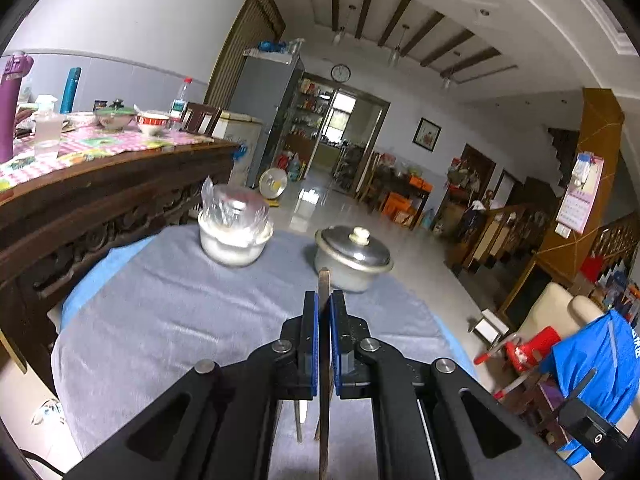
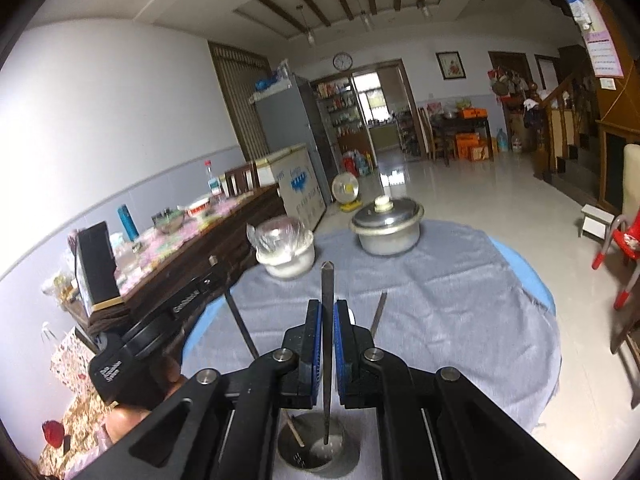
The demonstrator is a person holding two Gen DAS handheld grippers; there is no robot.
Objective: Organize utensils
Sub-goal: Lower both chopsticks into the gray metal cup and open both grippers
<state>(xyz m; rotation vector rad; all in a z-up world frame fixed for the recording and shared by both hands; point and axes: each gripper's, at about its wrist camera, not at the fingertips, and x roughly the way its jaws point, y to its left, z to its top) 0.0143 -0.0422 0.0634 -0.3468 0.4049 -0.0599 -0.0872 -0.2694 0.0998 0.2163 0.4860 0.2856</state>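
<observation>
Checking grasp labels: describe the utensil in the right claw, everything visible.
The utensil is a thin, dark, flat stick, metal or dark wood by its look, with a pointed top. It stands nearly upright, clamped between the blue pads of the right claw. Its lower end dips into the perforated metal holder below.

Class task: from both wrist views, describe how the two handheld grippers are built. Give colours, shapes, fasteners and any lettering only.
Both the left gripper and the right gripper have matte black angular linkage arms with triangular cut-outs, round silver pivot bolts, and two flat black fingers faced with blue pads. In the right view, the left gripper's black body bears small white lettering, too blurred to read. No cables or sleeves show.
</observation>
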